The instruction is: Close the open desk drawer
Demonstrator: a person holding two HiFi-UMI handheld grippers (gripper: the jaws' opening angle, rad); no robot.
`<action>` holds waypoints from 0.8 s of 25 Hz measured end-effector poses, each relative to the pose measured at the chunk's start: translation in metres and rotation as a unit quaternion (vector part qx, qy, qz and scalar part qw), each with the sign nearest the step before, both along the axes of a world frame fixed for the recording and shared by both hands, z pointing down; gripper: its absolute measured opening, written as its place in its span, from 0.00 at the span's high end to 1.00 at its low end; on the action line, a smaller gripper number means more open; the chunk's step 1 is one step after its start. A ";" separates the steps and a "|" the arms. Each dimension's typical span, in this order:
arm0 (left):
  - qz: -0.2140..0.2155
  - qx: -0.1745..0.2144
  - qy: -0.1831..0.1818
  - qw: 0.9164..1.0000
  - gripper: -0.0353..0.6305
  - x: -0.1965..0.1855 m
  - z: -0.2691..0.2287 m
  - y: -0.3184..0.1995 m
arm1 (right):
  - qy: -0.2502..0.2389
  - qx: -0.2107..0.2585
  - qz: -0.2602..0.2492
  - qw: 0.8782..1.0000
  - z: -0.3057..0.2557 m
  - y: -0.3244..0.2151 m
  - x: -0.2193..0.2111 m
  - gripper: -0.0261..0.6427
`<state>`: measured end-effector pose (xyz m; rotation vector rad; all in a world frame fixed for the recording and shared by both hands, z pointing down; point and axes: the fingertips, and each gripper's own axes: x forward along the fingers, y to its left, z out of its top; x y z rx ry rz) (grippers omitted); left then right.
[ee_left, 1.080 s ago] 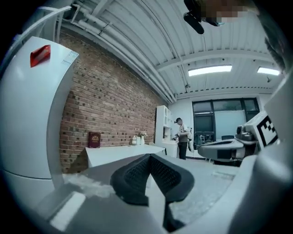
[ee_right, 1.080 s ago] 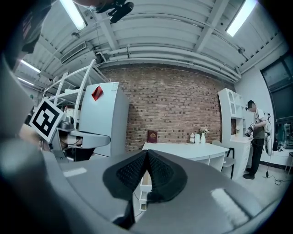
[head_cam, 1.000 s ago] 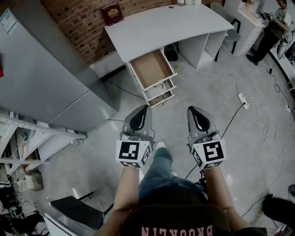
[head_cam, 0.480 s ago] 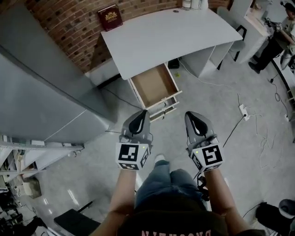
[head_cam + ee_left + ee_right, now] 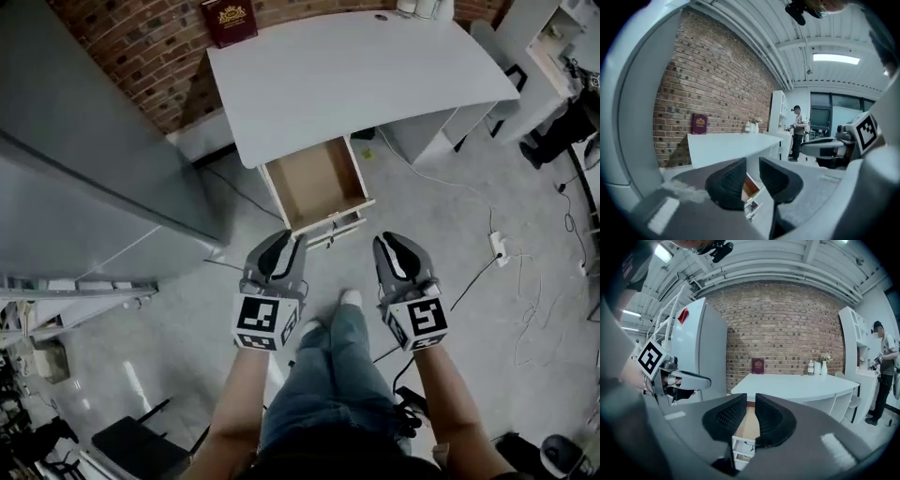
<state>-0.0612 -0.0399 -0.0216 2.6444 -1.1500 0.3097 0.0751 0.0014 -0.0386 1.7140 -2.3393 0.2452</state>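
While the top drawer [image 5: 314, 183] of the white desk [image 5: 356, 70] is standing pulled out past the desk's front edge, with its wood-coloured inside facing up, two grippers are being held side by side in the air just in front of it in the head view. The left gripper [image 5: 289, 239] is being pointed at the drawer's near left corner and the right gripper [image 5: 391, 241] at the floor [image 5: 469, 309] just beside its near right corner; neither is touching the drawer. The fingers [image 5: 729, 180] of the left gripper have just been opening and are being kept a narrow gap apart, with nothing clamped between them; through the gap the drawer is being seen well beyond. The fingers [image 5: 726, 418] of the right gripper have likewise just been opening and are standing slightly apart on nothing, the drawer's brown inside showing behind the slit. Two lower drawer fronts [image 5: 339, 225] are jutting out a little under the open drawer. A dark red book [image 5: 229, 21] is being propped upright against the brick wall [image 5: 141, 66] at the desk's far left corner, and bottles [image 5: 813, 367] and a small vase [image 5: 824, 366] are standing at its far right. A tall grey cabinet [image 5: 84, 169] is standing left of the desk, and a person [image 5: 881, 376] is standing by white shelving at the far right.
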 end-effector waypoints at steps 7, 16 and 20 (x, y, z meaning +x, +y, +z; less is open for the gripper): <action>-0.016 -0.029 -0.037 0.999 0.80 0.025 0.051 -0.030 | 0.011 -0.051 -0.040 0.998 0.061 -0.045 0.029 0.78; -0.057 -0.076 -0.084 0.992 0.74 0.033 0.121 -0.060 | -0.014 -0.147 -0.060 0.987 0.160 -0.086 0.066 0.68; -0.077 -0.103 -0.098 0.987 0.74 0.033 0.156 -0.066 | -0.010 -0.174 -0.065 0.983 0.199 -0.099 0.077 0.63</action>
